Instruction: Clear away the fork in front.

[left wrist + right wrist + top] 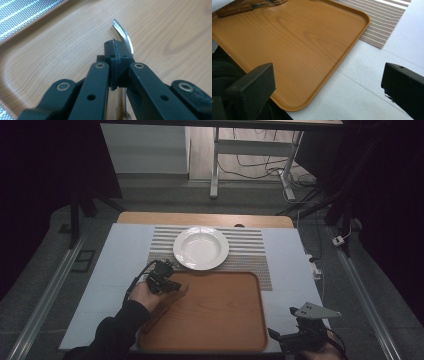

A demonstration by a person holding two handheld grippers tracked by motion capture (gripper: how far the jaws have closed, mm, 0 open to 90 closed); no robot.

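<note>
one table, white-topped, as i see it from the high view. one striped placemat lying across its far half. one wooden tray on the near half, its far edge overlapping the placemat. one white deep plate on the placemat, just beyond the tray's far left corner, with nothing in it.

two hands, two grippers. my left hand comes in from the bottom left in a dark sleeve, forearm angled up and to the right, and carries the left gripper over the tray's far left corner. in the left gripper view its jaws are pressed together on one metal fork; the curved tines stick out past the jaw tips above the tray's wood, and the handle runs back under the jaws. the right gripper sits at the near right corner of the tray, low in the frame, grey plate on top. in the right gripper view its jaws stand wide apart with nothing between them, over the white table just beside the tray's edge.
</note>
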